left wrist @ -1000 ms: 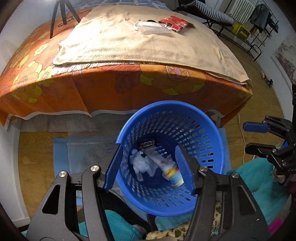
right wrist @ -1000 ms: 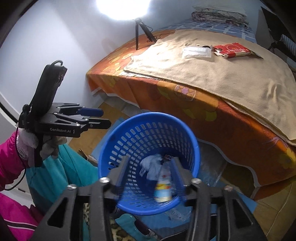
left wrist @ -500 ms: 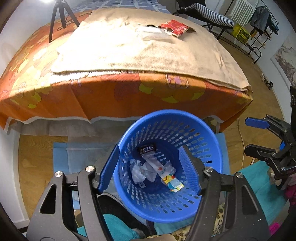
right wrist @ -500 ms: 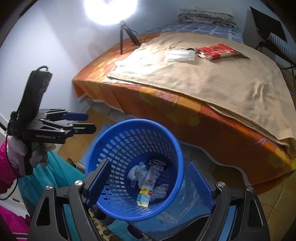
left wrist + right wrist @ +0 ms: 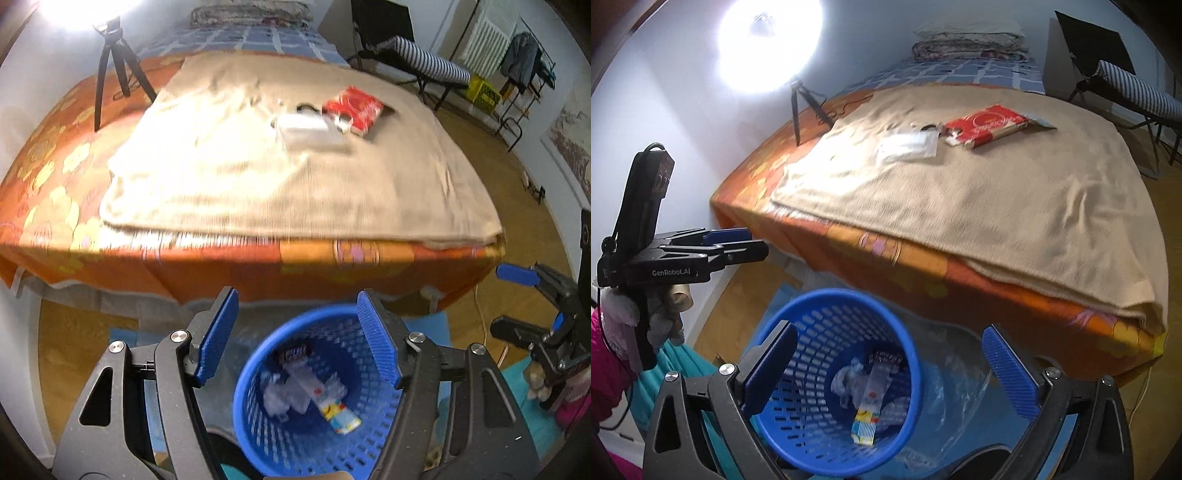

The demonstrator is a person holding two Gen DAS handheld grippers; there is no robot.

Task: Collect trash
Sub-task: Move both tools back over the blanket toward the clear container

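left gripper (image 5: 297, 334) jaws wide apart, empty, above blue basket (image 5: 258, 417); right gripper (image 5: 886, 369) also spread, empty, over same basket; basket on floor holds crumpled tissue (image 5: 846, 380), striped wrapper (image 5: 870, 406), dark candy wrapper (image 5: 294, 355); farther off on bed's beige blanket (image 5: 997, 206): white packet (image 5: 908, 147) touching red packet (image 5: 986, 124); tripod (image 5: 114, 70) at far-left edge.
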